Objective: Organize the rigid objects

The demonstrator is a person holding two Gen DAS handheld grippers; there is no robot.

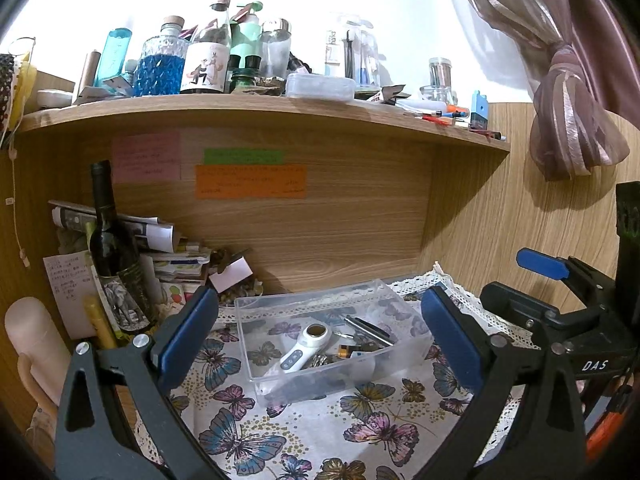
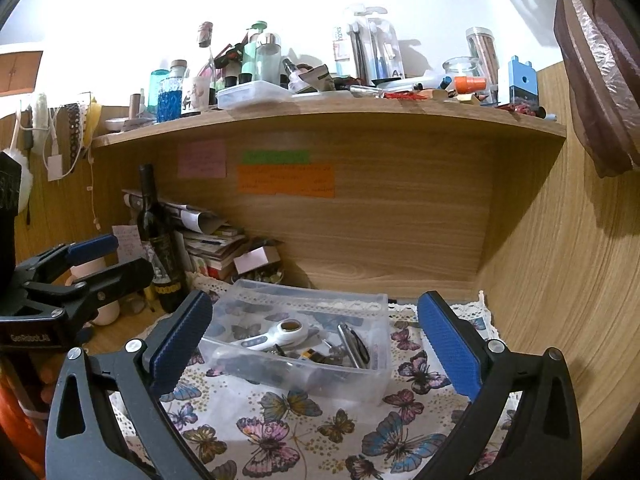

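A clear plastic box (image 1: 256,360) stands on the butterfly cloth (image 1: 360,432); it also shows in the right wrist view (image 2: 376,376). Inside lie a white handheld device (image 1: 304,346) (image 2: 276,336), a battery (image 1: 352,351), a metal pen-like tool (image 1: 366,328) (image 2: 352,344) and small metal bits. My left gripper (image 1: 320,332) is open and empty, held in front of the box. My right gripper (image 2: 316,336) is open and empty, also facing the box. Each gripper shows in the other's view, the right one (image 1: 532,280) and the left one (image 2: 108,260).
A dark wine bottle (image 1: 110,248) (image 2: 158,240), stacked papers (image 1: 168,256) and a bowl of pebbles (image 1: 240,294) stand at the back left. A cluttered wooden shelf (image 1: 260,108) hangs above. A wooden wall (image 2: 560,280) closes the right side.
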